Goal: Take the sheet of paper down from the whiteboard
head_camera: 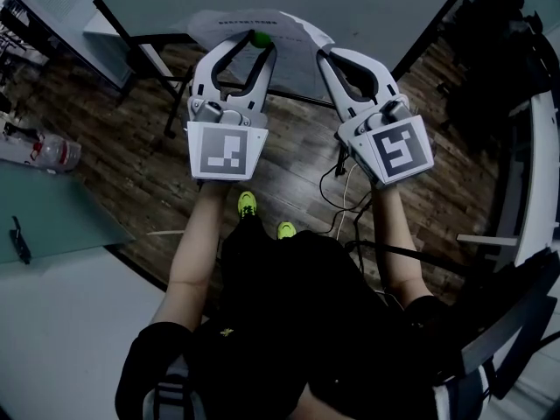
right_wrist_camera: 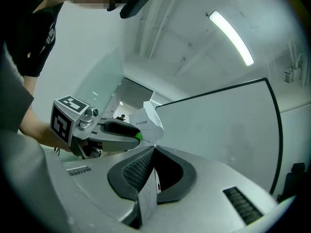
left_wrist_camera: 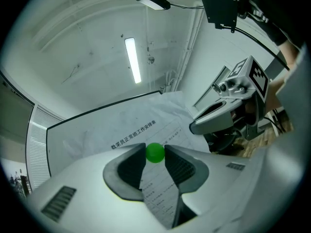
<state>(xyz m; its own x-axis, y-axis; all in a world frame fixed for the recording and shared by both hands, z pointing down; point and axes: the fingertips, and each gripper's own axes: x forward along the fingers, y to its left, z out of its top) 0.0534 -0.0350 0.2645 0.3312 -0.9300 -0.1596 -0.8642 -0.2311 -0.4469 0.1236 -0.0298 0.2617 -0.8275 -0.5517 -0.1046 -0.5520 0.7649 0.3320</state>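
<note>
**Head view, read left to right.** My left gripper (head_camera: 255, 45), left of centre, has its jaws set narrow on a small green magnet (left_wrist_camera: 155, 152), pinched at the very tips. The sheet of paper (head_camera: 262, 26) lies just beyond the magnet at top centre of the frame, creased and bowed. My right gripper (right_wrist_camera: 151, 153), right of centre, has its jaws almost together on the sheet's near edge, with the paper passing edge-on between the pads. The whiteboard (right_wrist_camera: 218, 125) fills the right half of the right gripper view. There the sheet stands to the left of the board's black frame; whether any corner touches the board I cannot tell. I judge the step in hand to be the lift-off, with the magnet freed and the sheet carried by the right claw alone. The next move calls for drawing the sheet clear without tearing it at the pinch, and for setting the magnet down, since it occupies the left claw. **Orientation.** In the left gripper view the printed heading sits at the far end, slanting from lower left to upper right, and the rows below it run toward the bottom of the frame. I judge that the long axis runs from the heading back toward me, roughly along the jaws.
</note>
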